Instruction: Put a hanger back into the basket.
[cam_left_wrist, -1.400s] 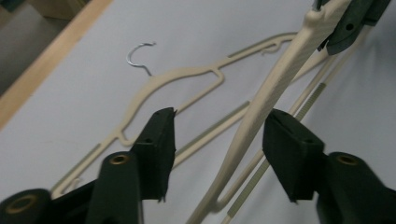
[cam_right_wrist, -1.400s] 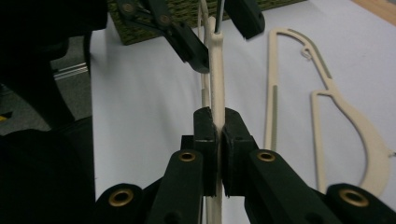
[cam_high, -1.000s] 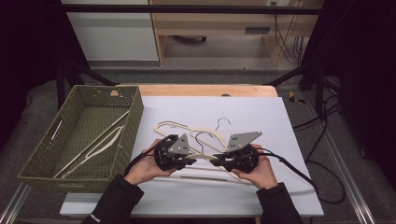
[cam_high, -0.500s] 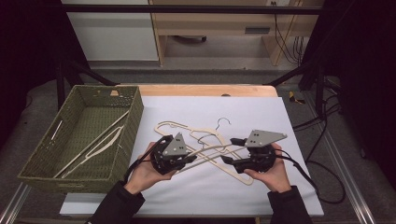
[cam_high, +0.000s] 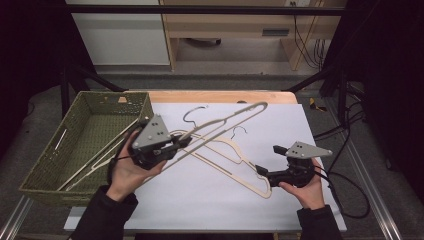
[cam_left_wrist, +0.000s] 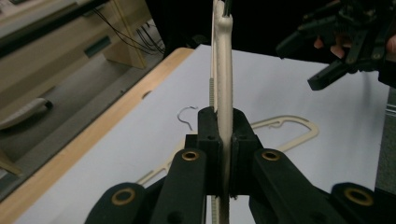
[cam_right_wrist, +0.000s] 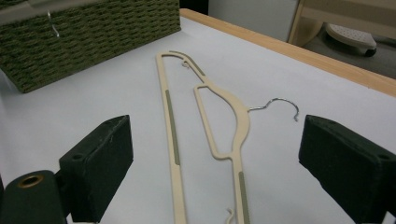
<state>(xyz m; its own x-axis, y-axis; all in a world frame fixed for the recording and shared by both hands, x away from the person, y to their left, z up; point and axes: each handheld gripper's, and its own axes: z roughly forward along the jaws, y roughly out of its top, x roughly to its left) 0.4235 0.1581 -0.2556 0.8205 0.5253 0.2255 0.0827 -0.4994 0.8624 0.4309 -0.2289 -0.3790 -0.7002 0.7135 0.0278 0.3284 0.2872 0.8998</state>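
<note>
So the left gripper (cam_left_wrist: 223, 140) is clamped shut on the bar of 1 cream hanger (cam_high: 227, 119), which is lifted clear of the table and angled up toward the far right, probably so it can be swung left into the green woven basket (cam_high: 47, 165), where more hangers are already laid. The right gripper (cam_right_wrist: 215, 182) is spread wide with nothing held, hovering near the 2nd hanger (cam_right_wrist: 224, 126) left flat on the white table (cam_high: 200, 195).

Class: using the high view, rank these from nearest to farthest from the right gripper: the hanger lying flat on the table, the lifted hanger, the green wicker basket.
1. Flat hanger, just left of the right gripper.
2. Lifted hanger, mid-table, in the left gripper.
3. Green wicker basket, far left.
</note>
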